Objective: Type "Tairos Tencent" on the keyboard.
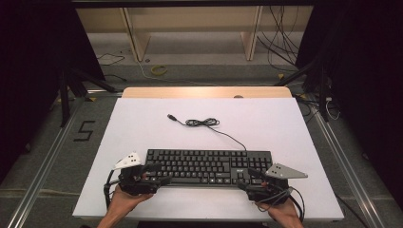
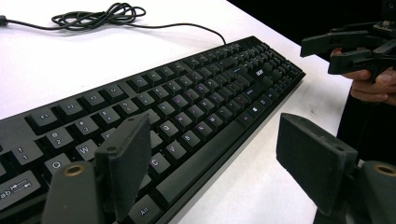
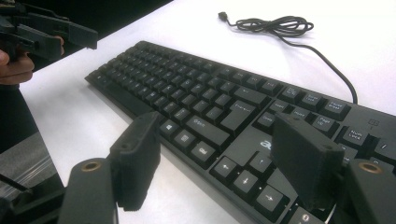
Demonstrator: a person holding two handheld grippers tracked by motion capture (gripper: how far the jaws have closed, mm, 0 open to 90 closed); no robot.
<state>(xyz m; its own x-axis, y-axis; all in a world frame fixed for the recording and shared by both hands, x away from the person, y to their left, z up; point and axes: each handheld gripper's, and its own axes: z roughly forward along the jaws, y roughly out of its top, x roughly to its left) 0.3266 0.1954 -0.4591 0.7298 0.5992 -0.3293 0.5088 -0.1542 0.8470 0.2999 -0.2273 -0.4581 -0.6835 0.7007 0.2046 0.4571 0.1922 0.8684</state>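
Open grippers flank black keyboard (image 1: 209, 166) (keys: Alt, Num Lock).

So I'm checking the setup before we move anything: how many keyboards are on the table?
1. The black keyboard lies near the front edge of the white table, between the left gripper and right gripper; its cable trails behind.

Looks like a lab or test room rather than anyone's office. The white tabletop (image 1: 142, 123) sits inside a frame of metal rails (image 1: 45, 164) on a grey carpet floor, and there's a "5" (image 1: 84, 130) taped on the floor beside it. Dark curtains hang on both sides, tripod legs (image 1: 71, 88) stand at the corners, loose cables (image 1: 280, 42) trail across the floor, and bare wooden shelving (image 1: 190, 28) lines the back.
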